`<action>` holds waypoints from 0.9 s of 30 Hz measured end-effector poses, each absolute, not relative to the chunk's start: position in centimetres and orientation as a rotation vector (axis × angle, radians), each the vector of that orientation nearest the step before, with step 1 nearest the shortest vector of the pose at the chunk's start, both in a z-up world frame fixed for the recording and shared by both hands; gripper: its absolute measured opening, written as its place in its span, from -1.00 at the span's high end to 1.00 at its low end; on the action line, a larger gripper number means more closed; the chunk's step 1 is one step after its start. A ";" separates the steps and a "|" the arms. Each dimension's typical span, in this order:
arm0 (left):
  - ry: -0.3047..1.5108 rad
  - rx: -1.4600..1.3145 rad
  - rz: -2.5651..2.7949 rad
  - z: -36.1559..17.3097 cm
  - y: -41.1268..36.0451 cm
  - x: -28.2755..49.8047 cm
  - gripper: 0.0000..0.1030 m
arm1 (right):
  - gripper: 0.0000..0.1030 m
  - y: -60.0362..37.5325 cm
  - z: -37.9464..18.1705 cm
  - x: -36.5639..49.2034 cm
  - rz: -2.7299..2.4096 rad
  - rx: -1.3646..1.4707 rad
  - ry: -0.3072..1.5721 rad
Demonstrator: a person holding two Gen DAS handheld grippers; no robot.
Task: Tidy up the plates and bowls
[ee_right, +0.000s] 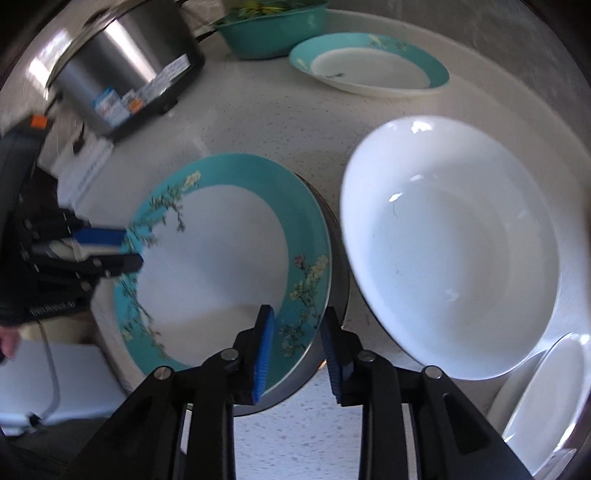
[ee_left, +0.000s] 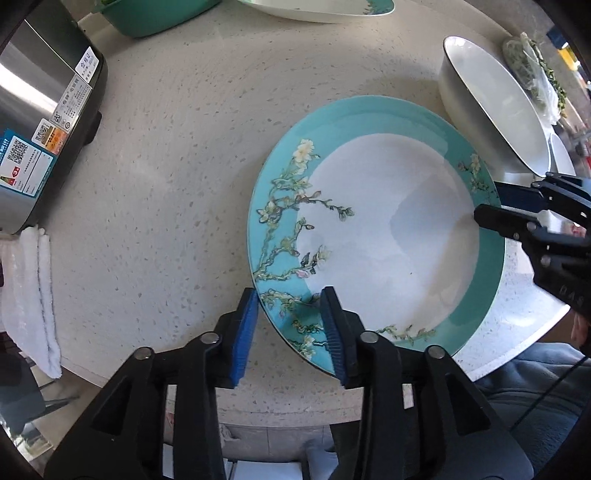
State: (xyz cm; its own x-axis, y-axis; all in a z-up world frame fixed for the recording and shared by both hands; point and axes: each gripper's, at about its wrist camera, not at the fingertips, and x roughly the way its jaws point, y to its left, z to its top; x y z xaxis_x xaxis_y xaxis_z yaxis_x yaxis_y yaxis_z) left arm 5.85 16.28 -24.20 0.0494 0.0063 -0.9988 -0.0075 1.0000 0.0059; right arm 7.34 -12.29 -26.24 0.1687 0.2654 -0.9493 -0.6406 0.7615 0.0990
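Note:
A teal-rimmed floral plate (ee_left: 388, 229) lies near the counter's front edge; it also shows in the right wrist view (ee_right: 221, 254). My left gripper (ee_left: 290, 328) is open, its blue pads straddling the plate's near-left rim. My right gripper (ee_right: 297, 350) is open, its pads straddling the opposite rim, and it shows in the left wrist view (ee_left: 491, 206). My left gripper shows at the plate's far side in the right wrist view (ee_right: 129, 249). A white bowl (ee_right: 454, 247) sits just right of the plate. A second teal-rimmed plate (ee_right: 369, 64) lies farther back.
A steel rice cooker (ee_left: 40, 122) stands at the left, with a folded white towel (ee_left: 33, 295) beside it. A green bowl of greens (ee_right: 273, 31) sits at the back. Another white dish (ee_right: 546, 395) lies at the right. Bagged greens (ee_left: 532, 70) lie behind the white bowl.

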 end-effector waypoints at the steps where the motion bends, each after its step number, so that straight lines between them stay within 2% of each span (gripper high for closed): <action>1: 1.519 -0.001 0.016 -24.3 15.8 6.0 0.21 | 0.44 -12.0 -26.3 7.0 0.657 -0.409 1.220; 4: 1.510 -0.001 0.033 -24.8 15.0 6.3 0.01 | 0.44 -11.4 -26.6 5.7 0.658 -0.542 1.139; 10: 1.480 -0.044 0.058 -23.9 15.6 6.5 0.01 | 0.43 -12.5 -25.8 6.2 0.665 -0.489 1.145; 11: 1.456 -0.077 0.046 -23.1 16.9 7.3 -0.06 | 0.36 -12.9 -24.8 5.9 0.666 -0.473 1.134; 12: 1.418 -0.113 0.025 -22.1 17.5 8.0 -0.30 | 0.22 -13.2 -23.7 5.7 0.663 -0.459 1.112; 13: 1.374 -0.146 -0.008 -21.2 18.0 8.8 -0.45 | 0.11 -13.8 -22.2 5.8 0.681 -0.412 1.100; 14: 1.326 -0.174 -0.047 -20.4 18.4 9.8 -0.67 | -0.14 -14.7 -20.4 6.4 0.730 -0.303 1.107; 15: 1.258 -0.200 -0.102 -19.5 18.9 11.4 -0.74 | -0.33 -15.7 -19.0 7.5 0.781 -0.169 1.124; 19: 1.143 -0.211 -0.167 -18.5 20.8 18.3 -0.75 | -0.46 -19.7 -15.3 14.3 0.755 0.129 1.123; 21: 1.098 -0.220 -0.161 -18.4 22.5 21.8 -0.81 | -0.68 -21.7 -14.3 18.4 0.748 0.268 1.102; 22: 1.092 -0.228 -0.152 -18.5 23.2 23.5 -0.85 | -0.72 -22.8 -14.4 21.0 0.751 0.344 1.091; 25: 1.123 -0.318 -0.140 -20.4 24.4 28.7 -0.87 | -0.73 -24.6 -17.0 28.4 0.672 0.477 1.166; 27: 1.153 -0.406 -0.130 -22.2 25.4 31.0 -0.87 | -0.65 -24.7 -20.1 33.2 0.709 0.583 1.248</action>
